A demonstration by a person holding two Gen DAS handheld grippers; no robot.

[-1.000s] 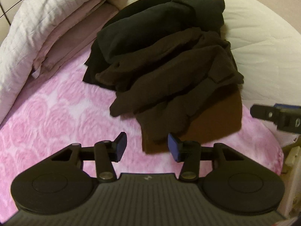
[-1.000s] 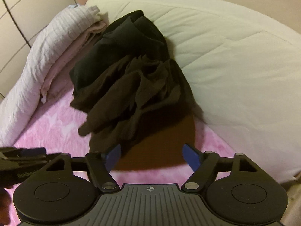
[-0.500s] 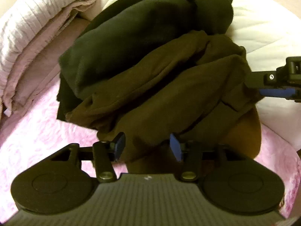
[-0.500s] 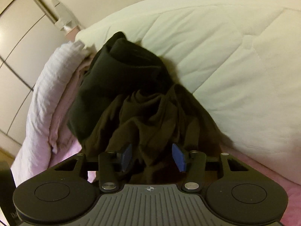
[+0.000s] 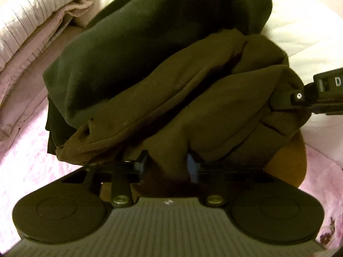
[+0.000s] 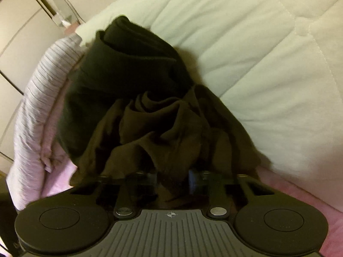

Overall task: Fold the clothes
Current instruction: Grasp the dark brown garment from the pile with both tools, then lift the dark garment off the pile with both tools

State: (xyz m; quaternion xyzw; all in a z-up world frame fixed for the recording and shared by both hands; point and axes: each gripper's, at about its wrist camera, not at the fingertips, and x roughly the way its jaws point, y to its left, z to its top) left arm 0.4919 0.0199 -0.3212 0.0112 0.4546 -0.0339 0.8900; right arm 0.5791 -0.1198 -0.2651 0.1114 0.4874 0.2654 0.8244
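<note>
text: letter "d" | on: right claw [image 5: 280, 102] body | otherwise none

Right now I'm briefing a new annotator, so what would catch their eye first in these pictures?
The crumpled brown garment fills the middle of both views, heaped on the pink floral bedspread. Both tools are at it: the left tool has cloth between its blue pads, and the right tool does too. Behind lies a black garment, against a white quilted duvet.
</note>
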